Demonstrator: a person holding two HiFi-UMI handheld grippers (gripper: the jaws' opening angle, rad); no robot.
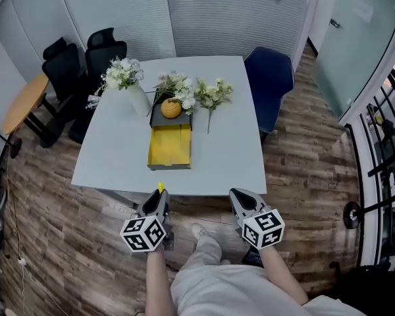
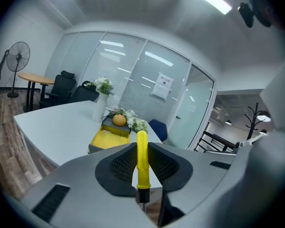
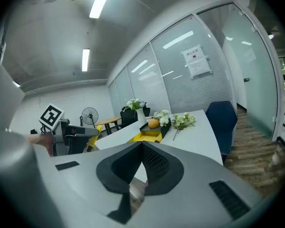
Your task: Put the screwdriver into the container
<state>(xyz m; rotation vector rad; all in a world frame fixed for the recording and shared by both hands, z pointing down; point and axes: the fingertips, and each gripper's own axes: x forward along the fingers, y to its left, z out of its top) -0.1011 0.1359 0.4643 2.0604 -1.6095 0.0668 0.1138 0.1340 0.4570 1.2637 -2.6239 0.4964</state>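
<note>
1 screwdriver [image 2: 142,158]: yellow handle, black collar, clamped upright in my L gripper [image 2: 141,145], short of the table [image 1: 230,157] edge. My R gripper [image 3: 141,148]: closed, empty. 1 yellow container [image 1: 169,149] mid-table.

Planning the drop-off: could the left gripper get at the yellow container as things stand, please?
Probably yes: the left gripper, shut on the screwdriver, faces the container, and only open table lies between them.
</note>
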